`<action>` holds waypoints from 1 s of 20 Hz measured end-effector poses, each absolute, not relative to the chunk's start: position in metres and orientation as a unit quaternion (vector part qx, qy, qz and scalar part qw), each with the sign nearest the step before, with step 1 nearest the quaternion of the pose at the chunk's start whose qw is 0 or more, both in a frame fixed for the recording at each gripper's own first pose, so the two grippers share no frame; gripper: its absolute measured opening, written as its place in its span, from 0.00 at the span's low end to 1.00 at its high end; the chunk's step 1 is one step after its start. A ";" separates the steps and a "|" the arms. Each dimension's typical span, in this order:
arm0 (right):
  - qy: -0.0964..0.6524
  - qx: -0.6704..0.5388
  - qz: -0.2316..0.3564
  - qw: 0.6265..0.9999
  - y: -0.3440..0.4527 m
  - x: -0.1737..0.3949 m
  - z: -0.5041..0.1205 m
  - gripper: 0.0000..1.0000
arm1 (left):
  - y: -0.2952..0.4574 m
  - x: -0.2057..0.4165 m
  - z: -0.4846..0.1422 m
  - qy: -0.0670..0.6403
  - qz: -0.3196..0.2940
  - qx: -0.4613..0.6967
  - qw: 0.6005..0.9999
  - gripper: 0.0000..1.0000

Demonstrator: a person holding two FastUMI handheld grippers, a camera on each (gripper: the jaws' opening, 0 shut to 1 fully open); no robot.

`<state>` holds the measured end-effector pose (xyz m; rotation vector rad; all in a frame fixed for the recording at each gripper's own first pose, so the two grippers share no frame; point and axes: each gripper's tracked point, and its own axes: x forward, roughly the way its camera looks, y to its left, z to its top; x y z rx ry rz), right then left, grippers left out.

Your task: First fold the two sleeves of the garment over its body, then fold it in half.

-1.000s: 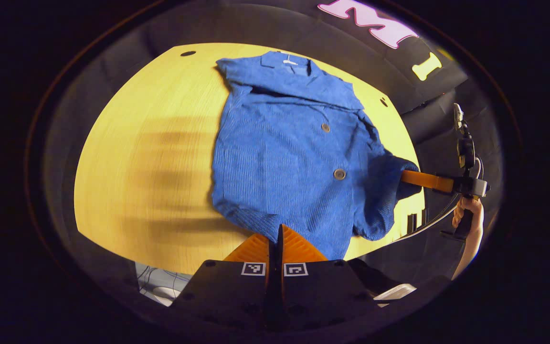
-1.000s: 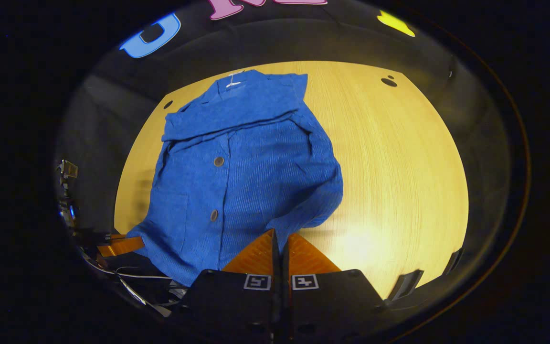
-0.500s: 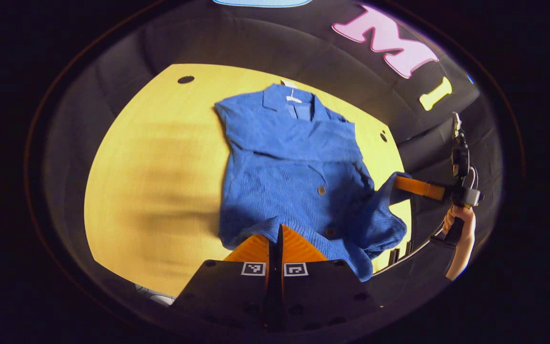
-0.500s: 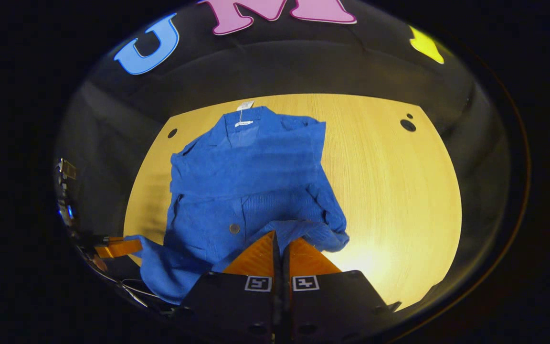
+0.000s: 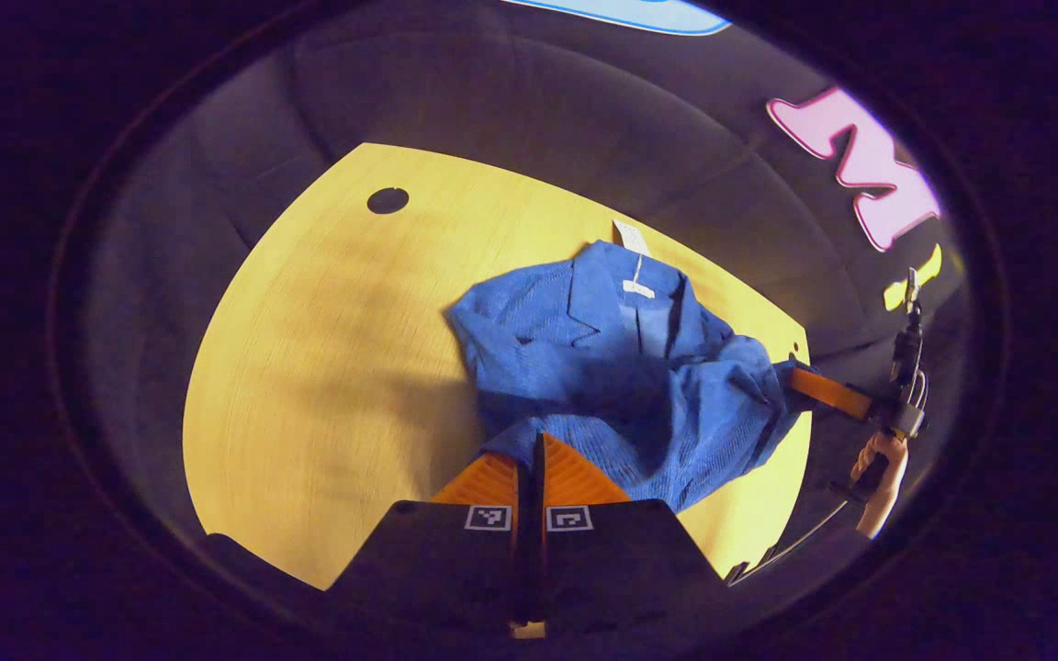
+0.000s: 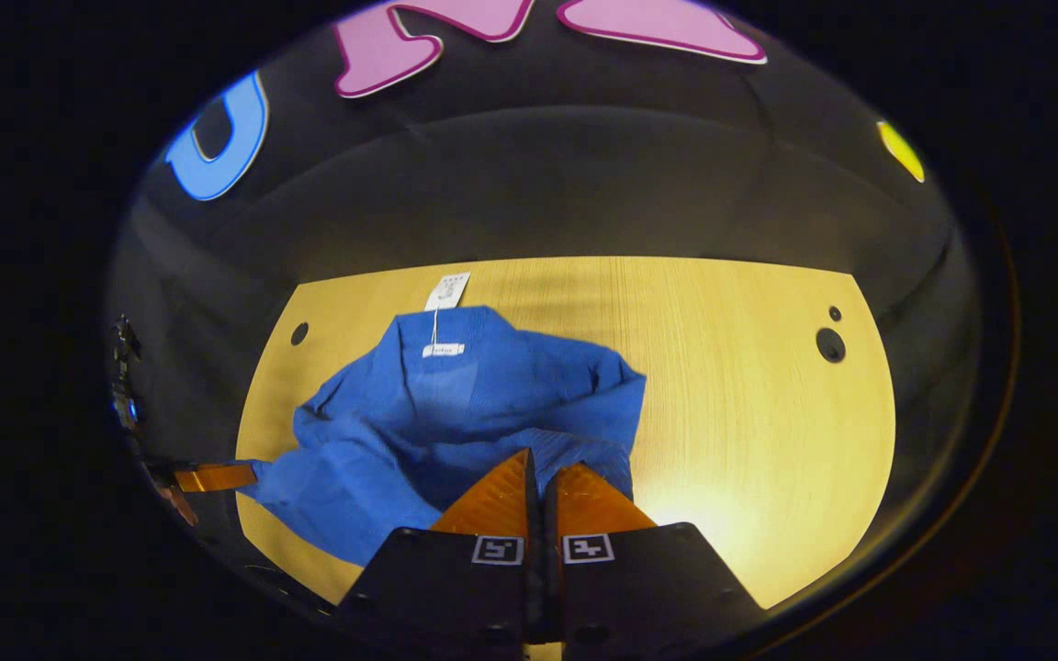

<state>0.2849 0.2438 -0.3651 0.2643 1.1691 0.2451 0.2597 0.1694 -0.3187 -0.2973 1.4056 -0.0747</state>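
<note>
Blue corduroy garment lifted by its hem over a pale wooden table.
Left gripper and right gripper each pinch a hem corner, fingers clenched on the cloth; collar end rests on the table, a white tag beside it.

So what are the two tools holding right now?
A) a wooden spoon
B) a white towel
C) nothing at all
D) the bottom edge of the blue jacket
D: both the left tool and the right tool are pinched shut on the hem of the blue jacket, lifting it over the wooden table.
</note>
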 end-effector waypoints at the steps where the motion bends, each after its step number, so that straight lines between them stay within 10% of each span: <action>1: 0.550 0.128 0.112 0.818 0.245 0.299 -0.375 0.01 | 0.173 0.274 -0.320 0.642 -0.022 -0.140 0.754 0.00; 13: 0.587 0.161 0.097 0.787 0.249 0.330 -0.470 0.09 | 0.191 0.330 -0.397 0.658 0.048 -0.173 0.731 0.01; 14: 0.588 0.169 0.095 0.786 0.249 0.332 -0.466 0.06 | 0.192 0.331 -0.397 0.657 0.044 -0.166 0.734 0.08; 15: 0.585 0.173 0.093 0.787 0.250 0.334 -0.465 0.43 | 0.193 0.336 -0.392 0.648 0.041 -0.162 0.743 0.13; 18: 0.563 0.191 0.096 0.798 0.251 0.343 -0.449 0.62 | 0.203 0.356 -0.388 0.608 0.066 -0.142 0.778 0.81; 19: 0.556 0.191 0.096 0.803 0.249 0.345 -0.445 0.78 | 0.212 0.359 -0.385 0.598 0.081 -0.134 0.786 0.80; 20: 0.544 0.189 0.095 0.812 0.246 0.349 -0.439 0.73 | 0.214 0.358 -0.381 0.592 0.086 -0.134 0.790 0.80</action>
